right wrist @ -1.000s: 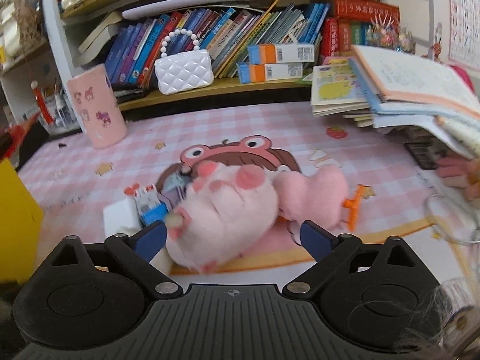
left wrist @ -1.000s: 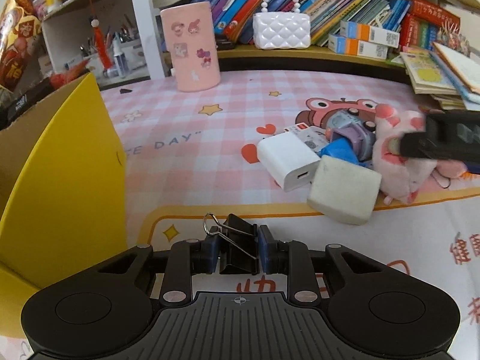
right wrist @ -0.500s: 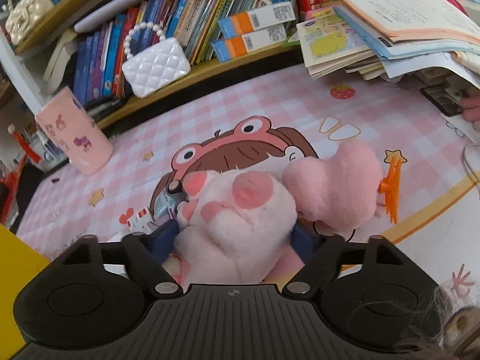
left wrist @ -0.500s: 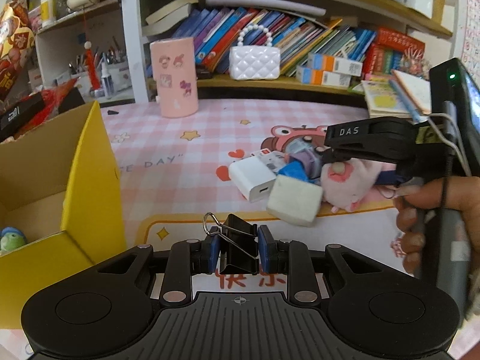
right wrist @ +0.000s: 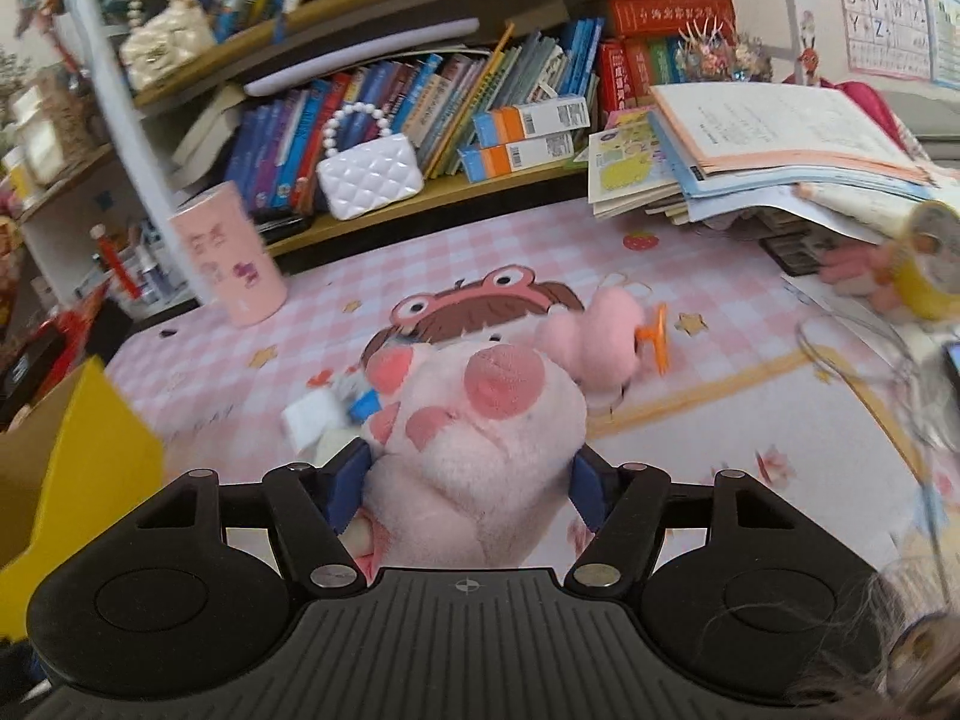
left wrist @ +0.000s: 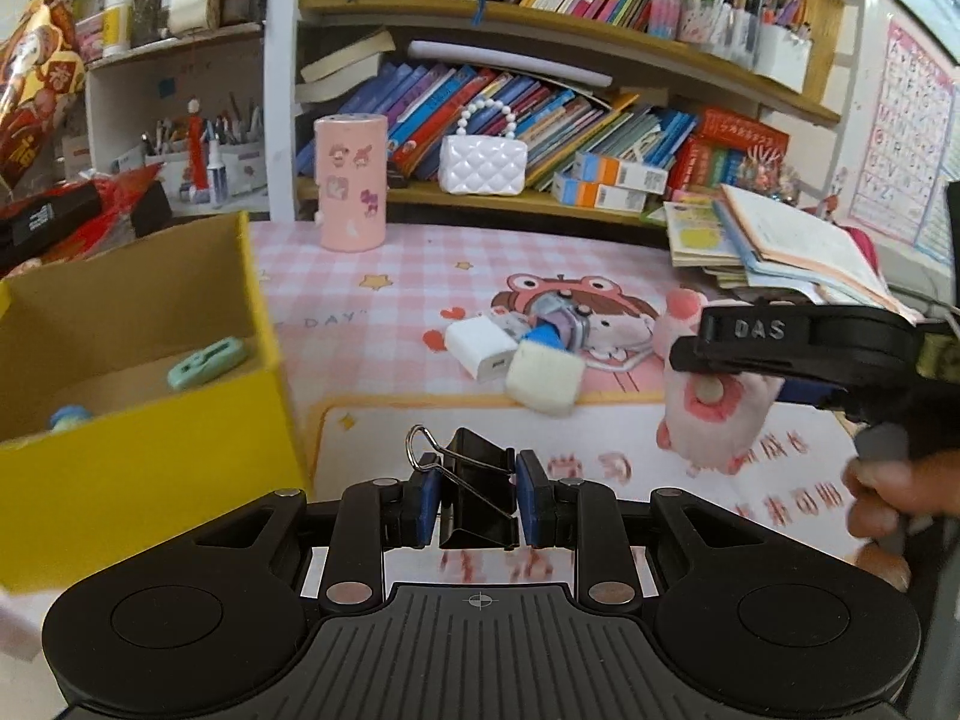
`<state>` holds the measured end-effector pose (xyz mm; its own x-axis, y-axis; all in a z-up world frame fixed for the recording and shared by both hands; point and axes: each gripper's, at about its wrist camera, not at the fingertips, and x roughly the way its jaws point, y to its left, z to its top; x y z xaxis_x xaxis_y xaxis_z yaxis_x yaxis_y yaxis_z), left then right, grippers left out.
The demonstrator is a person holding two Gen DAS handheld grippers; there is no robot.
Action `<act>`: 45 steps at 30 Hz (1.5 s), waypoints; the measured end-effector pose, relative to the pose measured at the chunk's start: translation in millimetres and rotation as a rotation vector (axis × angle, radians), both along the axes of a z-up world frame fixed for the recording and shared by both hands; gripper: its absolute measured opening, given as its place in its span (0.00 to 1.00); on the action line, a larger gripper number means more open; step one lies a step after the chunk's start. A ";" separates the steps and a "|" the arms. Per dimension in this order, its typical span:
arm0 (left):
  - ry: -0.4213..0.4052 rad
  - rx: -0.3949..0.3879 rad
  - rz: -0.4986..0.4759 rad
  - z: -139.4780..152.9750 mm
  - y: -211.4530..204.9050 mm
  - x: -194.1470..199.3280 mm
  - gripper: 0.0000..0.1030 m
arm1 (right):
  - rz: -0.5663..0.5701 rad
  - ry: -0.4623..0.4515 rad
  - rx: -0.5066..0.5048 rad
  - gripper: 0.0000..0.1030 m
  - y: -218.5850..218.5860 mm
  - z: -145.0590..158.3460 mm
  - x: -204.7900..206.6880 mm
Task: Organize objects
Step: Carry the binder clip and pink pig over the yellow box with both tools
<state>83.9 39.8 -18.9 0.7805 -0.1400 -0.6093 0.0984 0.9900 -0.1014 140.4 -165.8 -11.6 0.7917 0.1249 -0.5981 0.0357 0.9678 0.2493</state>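
My left gripper [left wrist: 474, 495] is shut on a black binder clip [left wrist: 478, 495], held above the mat just right of the yellow cardboard box [left wrist: 144, 438]. My right gripper [right wrist: 468, 483] is shut on a pink plush pig [right wrist: 480, 450] and holds it lifted off the mat; the pig also shows in the left wrist view [left wrist: 714, 414] under the right gripper's arm. A white charger [left wrist: 480, 345], a white foam block [left wrist: 543, 384] and a purple-blue toy [left wrist: 558, 327] lie together on the pink mat.
The box holds a mint clip [left wrist: 207, 362] and a small blue item [left wrist: 69, 417]. A pink cylinder [left wrist: 351, 183] and a white purse [left wrist: 482, 165] stand at the back by the bookshelf. A book stack [right wrist: 750, 144] is at right; an orange clip [right wrist: 657, 336] lies on the mat.
The right gripper closed on the plush pig and lifted it off the mat toward the front. The left gripper rose with the binder clip, bringing the box's inside into view.
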 end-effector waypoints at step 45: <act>-0.156 -0.025 0.205 44.8 190.0 -149.2 0.24 | 0.383 -0.050 -0.107 0.63 220.8 34.5 -177.5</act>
